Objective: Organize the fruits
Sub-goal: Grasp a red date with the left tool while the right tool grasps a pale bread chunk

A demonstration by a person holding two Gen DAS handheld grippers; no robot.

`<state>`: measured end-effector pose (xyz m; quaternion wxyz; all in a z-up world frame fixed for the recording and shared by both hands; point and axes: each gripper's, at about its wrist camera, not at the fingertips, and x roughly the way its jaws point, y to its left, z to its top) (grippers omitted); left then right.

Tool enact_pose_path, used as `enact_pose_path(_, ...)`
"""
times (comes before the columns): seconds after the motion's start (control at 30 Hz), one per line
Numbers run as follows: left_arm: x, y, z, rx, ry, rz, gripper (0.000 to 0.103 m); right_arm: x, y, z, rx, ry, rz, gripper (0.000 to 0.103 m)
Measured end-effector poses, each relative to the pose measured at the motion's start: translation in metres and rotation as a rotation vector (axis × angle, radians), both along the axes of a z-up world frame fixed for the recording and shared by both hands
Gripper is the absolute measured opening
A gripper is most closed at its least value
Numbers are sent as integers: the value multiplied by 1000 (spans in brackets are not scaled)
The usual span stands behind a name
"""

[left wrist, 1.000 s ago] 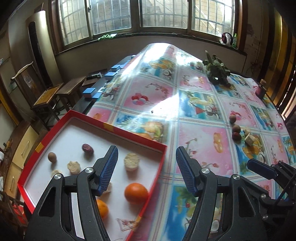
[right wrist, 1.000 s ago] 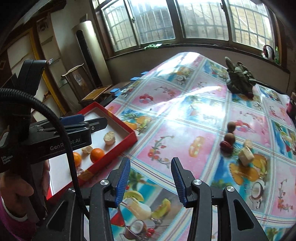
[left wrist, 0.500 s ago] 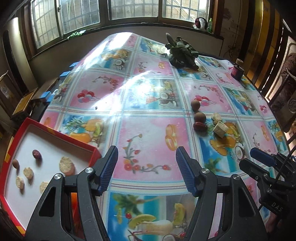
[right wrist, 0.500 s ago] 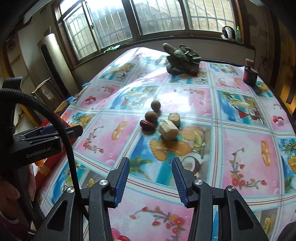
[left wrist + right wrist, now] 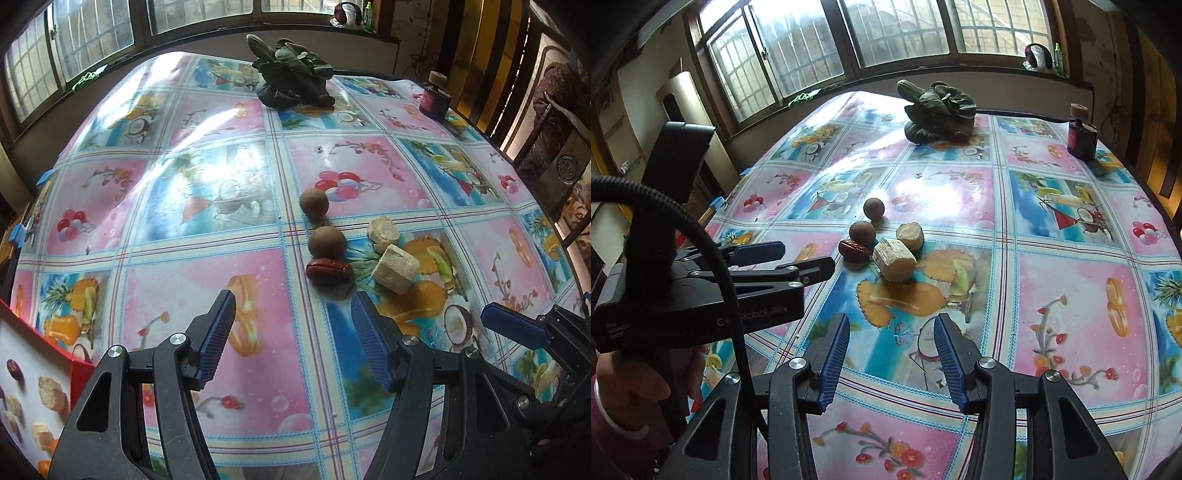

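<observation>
- Table [image 5: 221,280] with the fruit-print cloth filled both views; a second earlier the left view was mostly over the red tray [image 5: 79,373], which had slid off to the bottom-left corner, with only a few pale pieces and a red date left in sight.
- Leafy green bundle [image 5: 936,110] and dark jar [image 5: 1081,142] sat at the far end of the table, larger in frame than before.
- Left tool [image 5: 293,341] was released, nothing between its blue pads; gap same as a second ago. It had swung from the tray to aim at the fruit cluster, the date just ahead of its tips.
- Right tool [image 5: 891,363] was also released and empty, gap about unchanged, over bare cloth just short of the cluster; earlier the cluster lay far off to its right.
- Cluster mid-table: square pale chunk [image 5: 894,260] touching the round pale chunk [image 5: 910,235].
- Two brown round fruits [image 5: 327,242] in a line, the nearer one touching the red date [image 5: 328,270].
</observation>
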<state>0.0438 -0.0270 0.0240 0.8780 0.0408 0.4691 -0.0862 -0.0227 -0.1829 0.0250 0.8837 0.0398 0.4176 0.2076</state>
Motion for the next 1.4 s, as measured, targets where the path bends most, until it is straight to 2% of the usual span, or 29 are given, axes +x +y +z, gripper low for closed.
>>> enact_pose_path(0.27,17,-14,-12,14,17,-17,65,6,-10,-7,35,22,-13,46)
enact_pose_path(0.4,19,-15,-14,12,0,-22,65,7,-11,-9,39,31,-15,46)
enact_pose_path(0.47,18,-15,-14,10,-13,-24,60,8,-11,-10,36,33,-15,46)
enact_pose_path(0.6,16,-13,-12,-1,-21,-34,32,9,-10,-10,33,35,-11,46)
enact_pose_path(0.83,8,-7,-9,-20,-13,-28,32,13,0,-5,4,26,2,46)
enact_pose_path(1.0,-1,8,-1,-33,-16,11,32,31,13,-1,-42,8,9,46)
enact_pose_path(1.17,-12,24,5,-25,-26,47,33,52,29,-9,-81,29,25,46)
enact_pose_path(1.23,-16,30,7,-17,-33,64,33,58,37,-12,-106,25,40,40)
enact_pose_path(1.27,-18,34,8,-10,-37,75,33,61,40,-14,-122,24,44,32)
enact_pose_path(1.3,-20,37,10,-5,-41,83,33,63,41,-16,-131,33,42,29)
enact_pose_path(1.4,-26,47,14,-5,-49,104,33,64,40,-16,-114,43,26,28)
